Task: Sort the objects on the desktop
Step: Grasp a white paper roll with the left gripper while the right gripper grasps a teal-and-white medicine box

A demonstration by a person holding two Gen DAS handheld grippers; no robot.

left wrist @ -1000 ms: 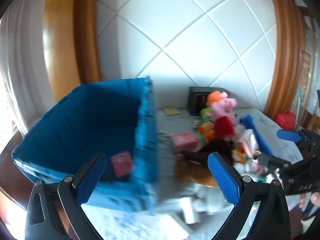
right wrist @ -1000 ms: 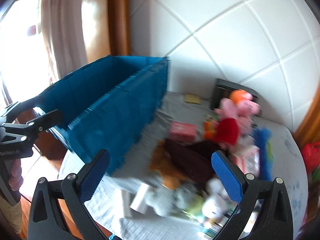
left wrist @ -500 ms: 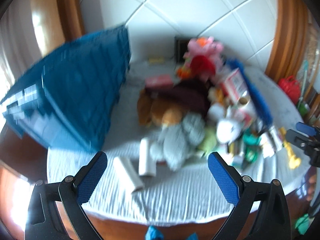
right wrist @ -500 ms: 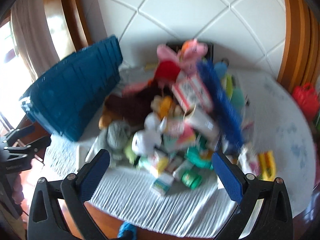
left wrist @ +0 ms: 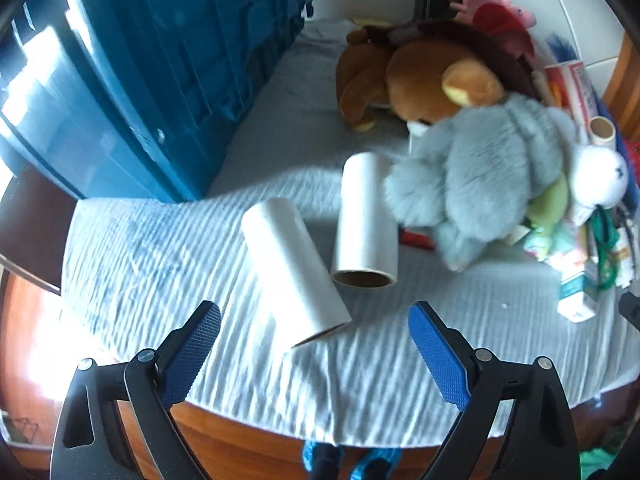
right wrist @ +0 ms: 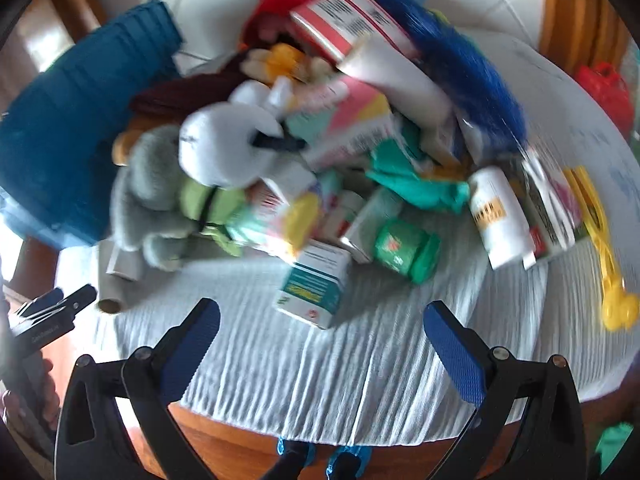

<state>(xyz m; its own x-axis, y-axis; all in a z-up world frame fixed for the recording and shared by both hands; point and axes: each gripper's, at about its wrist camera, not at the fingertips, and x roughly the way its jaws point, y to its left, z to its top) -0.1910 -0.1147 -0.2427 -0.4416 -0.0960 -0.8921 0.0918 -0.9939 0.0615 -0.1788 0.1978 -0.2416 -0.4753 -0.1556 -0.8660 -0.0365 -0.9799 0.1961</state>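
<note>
Two white rolls lie on the cloth-covered table [left wrist: 140,248]: the nearer roll [left wrist: 294,270] is slanted just beyond my left gripper [left wrist: 314,344], the other roll [left wrist: 366,220] lies beside it. The left jaws are wide apart and closing, with nothing between them. A grey plush [left wrist: 488,180] and a brown plush [left wrist: 424,76] lie behind. In the right wrist view a teal-and-white box [right wrist: 314,288] lies just beyond my right gripper [right wrist: 320,340], which stands open and empty. A green jar [right wrist: 404,250] and a white bottle [right wrist: 500,216] lie in the heap.
A big blue crate [left wrist: 160,52] stands on the table's left side. The heap also holds a white plush [right wrist: 228,148], a blue duster [right wrist: 460,64] and a yellow plastic tool [right wrist: 604,248]. The table's wooden edge [right wrist: 360,456] curves just below the grippers.
Both grippers have dropped and tipped downward, from facing the wall and the crate's top to hovering close over the table. The rolls and the teal box now loom large.
</note>
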